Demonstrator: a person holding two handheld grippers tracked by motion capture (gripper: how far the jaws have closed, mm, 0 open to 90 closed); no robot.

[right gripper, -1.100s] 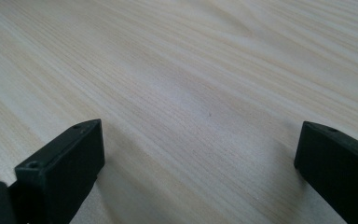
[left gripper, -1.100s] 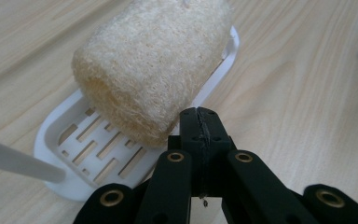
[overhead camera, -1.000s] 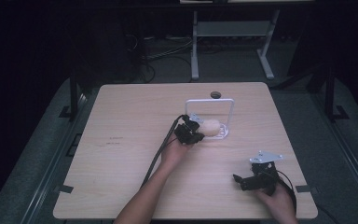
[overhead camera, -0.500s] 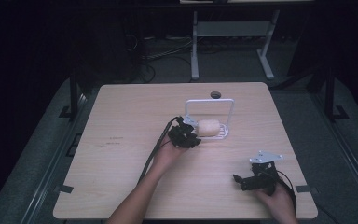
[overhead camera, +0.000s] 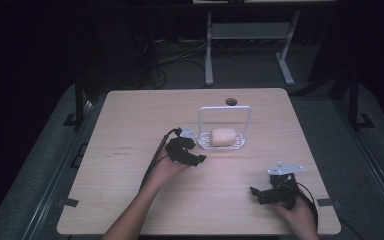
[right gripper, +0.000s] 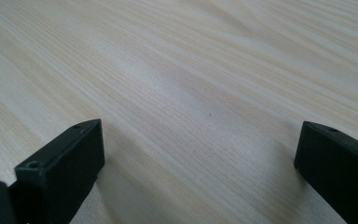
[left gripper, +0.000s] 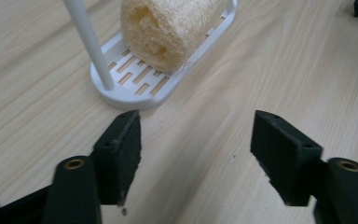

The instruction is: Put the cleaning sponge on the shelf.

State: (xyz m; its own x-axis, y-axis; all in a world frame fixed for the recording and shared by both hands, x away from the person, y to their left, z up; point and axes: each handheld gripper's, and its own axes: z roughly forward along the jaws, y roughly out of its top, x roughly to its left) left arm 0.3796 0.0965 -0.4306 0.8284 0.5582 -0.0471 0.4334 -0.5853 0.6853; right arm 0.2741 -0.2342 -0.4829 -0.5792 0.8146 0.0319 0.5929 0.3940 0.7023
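The left gripper has its fingers spread wide with nothing between them — bare tabletop lies in the gap. Just beyond the tips sits the near rounded end of the white rack, its post rising at the left, and the loofah lies on the slats, untouched. In the high view the left gripper sits close beside the rack's left end, hand flat behind it, forearm running back to the near edge. A second ago it was right at the loofah; it has drawn back toward the person.

The right gripper is equally wide open and empty, over plain wood. It rests near the near-right corner, well apart from the rack, unmoved — open tabletop all around.
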